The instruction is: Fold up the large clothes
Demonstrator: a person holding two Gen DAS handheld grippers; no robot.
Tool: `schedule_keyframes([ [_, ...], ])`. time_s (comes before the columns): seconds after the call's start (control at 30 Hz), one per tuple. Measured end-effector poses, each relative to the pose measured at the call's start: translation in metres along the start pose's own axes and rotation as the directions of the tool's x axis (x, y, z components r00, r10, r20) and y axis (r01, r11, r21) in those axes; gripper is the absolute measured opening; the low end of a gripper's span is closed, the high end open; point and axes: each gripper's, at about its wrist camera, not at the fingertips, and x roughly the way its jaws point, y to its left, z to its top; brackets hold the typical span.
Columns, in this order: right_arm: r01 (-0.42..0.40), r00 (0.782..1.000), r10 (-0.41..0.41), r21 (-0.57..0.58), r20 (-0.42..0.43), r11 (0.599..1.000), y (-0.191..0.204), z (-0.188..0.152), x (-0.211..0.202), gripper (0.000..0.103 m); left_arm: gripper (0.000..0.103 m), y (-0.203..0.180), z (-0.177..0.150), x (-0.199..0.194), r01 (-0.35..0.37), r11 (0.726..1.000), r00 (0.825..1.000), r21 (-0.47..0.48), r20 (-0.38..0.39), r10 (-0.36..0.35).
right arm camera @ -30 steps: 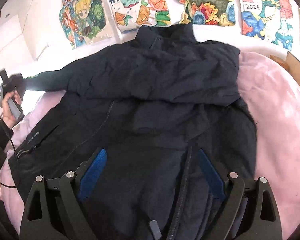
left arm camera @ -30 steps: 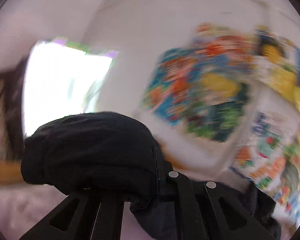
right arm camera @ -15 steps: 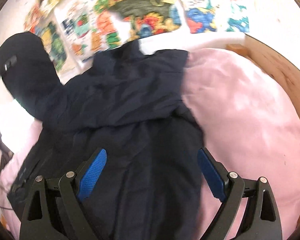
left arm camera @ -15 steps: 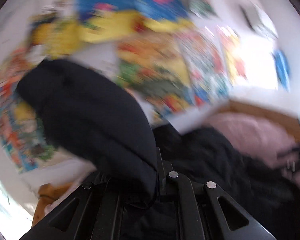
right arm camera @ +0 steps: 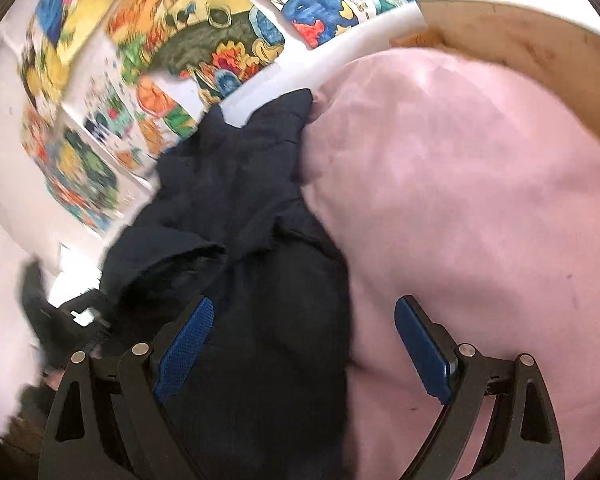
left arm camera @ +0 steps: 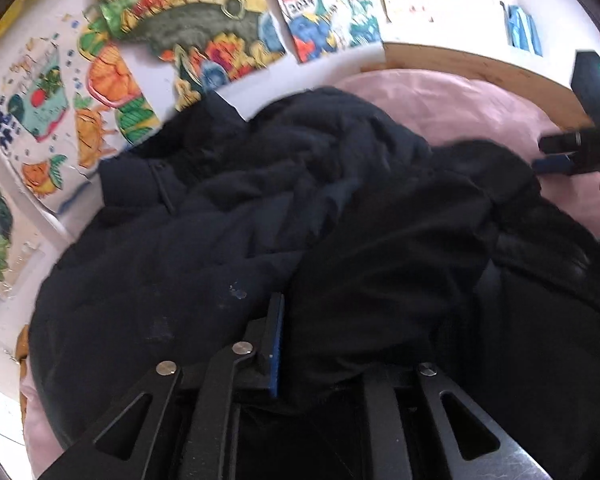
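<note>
1. The dark navy jacket [left arm camera: 260, 216] lies bunched on the pink bedding [left arm camera: 452, 100], its collar at about 11 o'clock in the left wrist view, up against the wall.
2. In the right wrist view the jacket [right arm camera: 252, 280] runs from 12 o'clock down to 6 o'clock as a long band. Its right edge cuts across the pink bedding [right arm camera: 480, 200], which lies bare from 1 to 5 o'clock: that is the widest free ground.
3. The wooden bed frame [right arm camera: 520, 52] curves along the far rim of the bedding at 1 to 2 o'clock and closes that side.
4. Colourful posters [left arm camera: 172, 40] cover the wall from 9 to 12 o'clock, directly behind the collar, so no free room shows there.
5. The left gripper [left arm camera: 324, 344] has its jaws slightly parted. They have just been opening, and a fold of the jacket sleeve sits between them, draped over the right finger. Whether the pads still press on it cannot be told.
6. The right gripper [right arm camera: 300, 344] has its jaws spread wide, nothing pinched. The left blue pad [right arm camera: 184, 356] hangs over the jacket and the other over bare bedding, with the jacket's edge between them.
7. At 3 o'clock in the left wrist view the right gripper [left arm camera: 556, 156] shows, just beside the jacket's far edge.
</note>
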Motion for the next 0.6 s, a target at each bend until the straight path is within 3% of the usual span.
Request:
schedule_keyframes([
  [0.07, -0.078, 0.997, 0.078, 0.032, -0.017, 0.996, 0.001, -0.001, 0.006, 0.090, 0.022, 0.001, -0.004, 0.001, 0.040, 0.999, 0.999, -0.006, -0.020, -0.040],
  [0.17, -0.155, 0.984, 0.158, 0.051, -0.078, 0.987, 0.012, -0.005, 0.024, 0.090, 0.048, -0.006, -0.014, -0.004, 0.073, 0.997, 0.996, 0.032, -0.046, -0.071],
  [0.2, -0.174, 0.979, 0.178, 0.049, -0.096, 0.984, 0.016, -0.009, 0.027, 0.090, 0.075, -0.010, -0.017, -0.005, 0.081, 0.996, 0.996, 0.048, -0.045, -0.079],
  [0.23, -0.186, 0.974, 0.190, 0.047, -0.120, 0.981, 0.022, -0.012, 0.035, 0.090, 0.091, -0.015, -0.021, -0.010, 0.099, 0.993, 0.995, 0.069, -0.034, -0.097],
  [0.37, -0.203, 0.962, 0.207, 0.038, -0.176, 0.978, 0.046, -0.023, 0.063, 0.090, 0.092, -0.029, -0.028, -0.021, 0.117, 0.986, 0.993, 0.115, -0.008, -0.117],
  [0.6, -0.104, 0.979, 0.107, 0.027, -0.174, 0.994, 0.061, -0.022, 0.090, 0.089, 0.092, -0.019, -0.033, -0.033, 0.152, 0.987, 0.988, 0.049, 0.000, -0.152],
])
